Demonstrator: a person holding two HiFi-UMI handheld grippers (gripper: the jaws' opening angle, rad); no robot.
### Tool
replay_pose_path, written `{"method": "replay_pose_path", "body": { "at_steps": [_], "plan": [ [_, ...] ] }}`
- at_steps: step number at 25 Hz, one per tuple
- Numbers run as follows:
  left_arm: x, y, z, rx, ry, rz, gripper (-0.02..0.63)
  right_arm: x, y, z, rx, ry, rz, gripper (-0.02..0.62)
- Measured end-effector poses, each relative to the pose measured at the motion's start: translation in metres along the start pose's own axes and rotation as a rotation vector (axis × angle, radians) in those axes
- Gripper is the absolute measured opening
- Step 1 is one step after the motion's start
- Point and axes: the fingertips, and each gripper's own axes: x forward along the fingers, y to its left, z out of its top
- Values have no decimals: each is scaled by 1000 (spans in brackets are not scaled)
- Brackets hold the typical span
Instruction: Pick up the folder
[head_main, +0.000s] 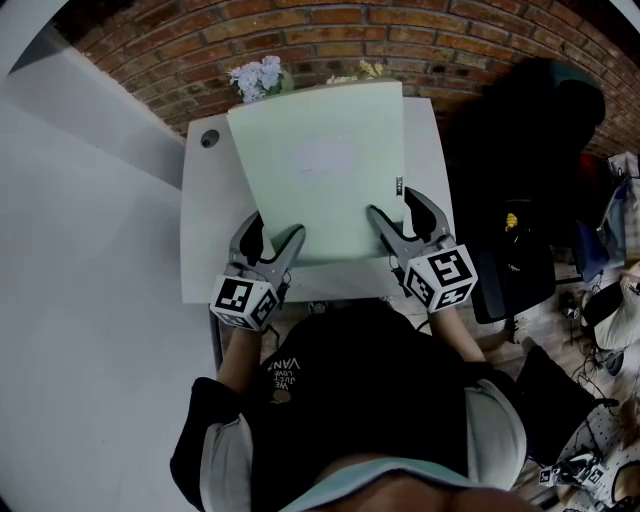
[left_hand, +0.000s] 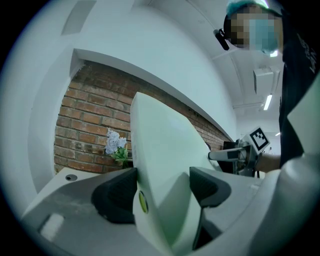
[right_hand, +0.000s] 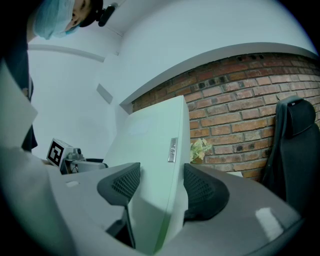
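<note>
Pale green cardboard folder (head_main: 320, 170) gripped at both near corners over the white worktop (head_main: 200, 230).
Left gripper (head_main: 272, 228) clamped on the near left corner, dark ribbed pads (left_hand: 117, 200) spread wide, seemingly pressing both faces; right gripper (head_main: 392, 203) likewise wide apart and closed on the near right corner, just beside the small grey label strip (right_hand: 172, 150). Far edge of the folder near pale artificial flowers (head_main: 257, 77) before a red brick wall (head_main: 330, 40).
</note>
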Motion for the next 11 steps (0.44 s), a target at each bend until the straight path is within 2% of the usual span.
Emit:
{"method": "replay_pose_path", "body": {
  "at_steps": [11],
  "plan": [
    [5, 3, 3, 1, -4, -1, 334, 4, -3, 3, 3, -3, -4, 264]
  ]
}}
